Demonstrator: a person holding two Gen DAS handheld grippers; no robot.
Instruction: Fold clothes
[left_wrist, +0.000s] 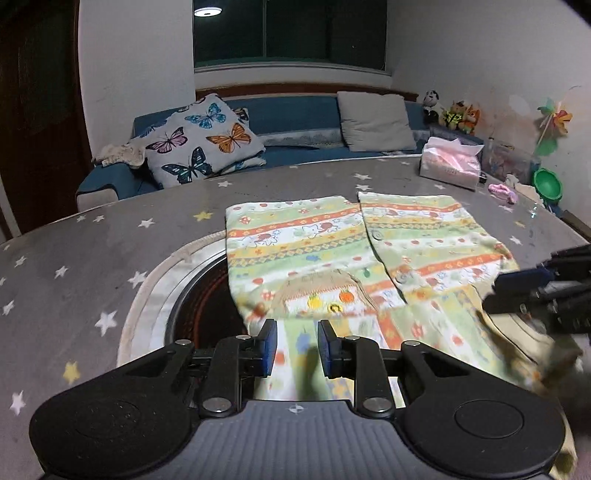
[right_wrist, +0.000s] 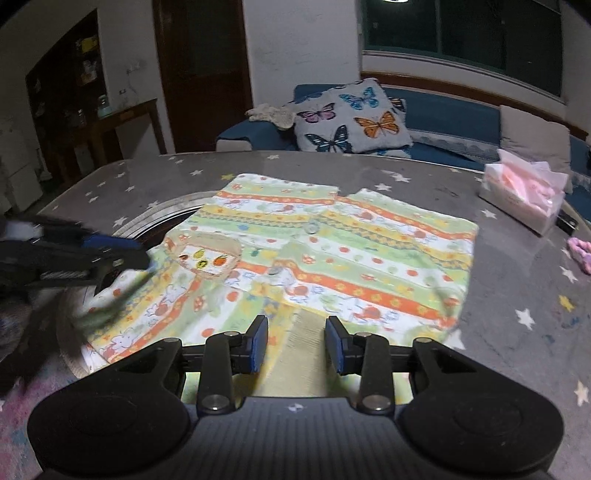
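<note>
Left wrist view: your left gripper (left_wrist: 296, 347) hangs with jaws parted, nothing held, over the near edge of the patterned shirt (left_wrist: 332, 243) spread flat on the star-print table (left_wrist: 92, 266). Your right gripper (right_wrist: 296, 343) is likewise parted and empty above the shirt's near hem, tissue pack (right_wrist: 524, 195) far right.

Your two wrist views look low and close across the counter (left_wrist: 92, 240), both sharing the patterned garment (left_wrist: 332, 251) and sofa (right_wrist: 443, 110).
</note>
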